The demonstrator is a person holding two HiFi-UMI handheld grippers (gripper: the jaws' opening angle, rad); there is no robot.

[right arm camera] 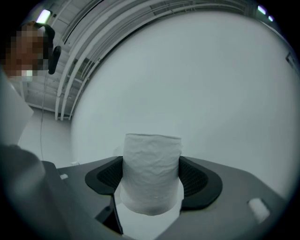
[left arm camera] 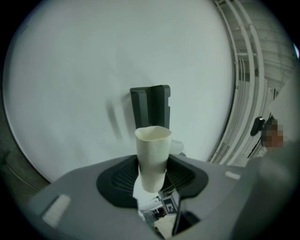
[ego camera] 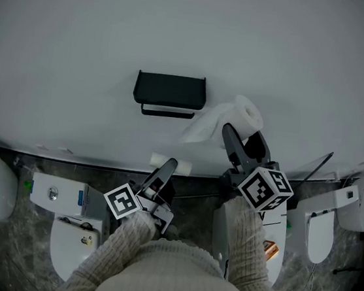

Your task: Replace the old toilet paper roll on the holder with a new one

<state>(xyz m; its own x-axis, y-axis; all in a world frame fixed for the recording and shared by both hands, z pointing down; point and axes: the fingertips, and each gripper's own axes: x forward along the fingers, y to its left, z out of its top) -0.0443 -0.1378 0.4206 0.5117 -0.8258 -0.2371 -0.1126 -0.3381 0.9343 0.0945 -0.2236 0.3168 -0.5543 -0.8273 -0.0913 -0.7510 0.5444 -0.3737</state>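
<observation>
Though clamped, new roll (right arm camera: 152,173) seems crinkled.

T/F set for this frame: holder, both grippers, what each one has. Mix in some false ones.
1. The black holder on the wall has no roll on it. True.
2. The left gripper is empty. False: its jaws grip a bare cardboard tube.
3. The right gripper grips a full paper roll. True.
4. The paper roll sits on the holder's bar. False: it is in the right gripper, off to the holder's right in the head view, not on the bar.
</observation>
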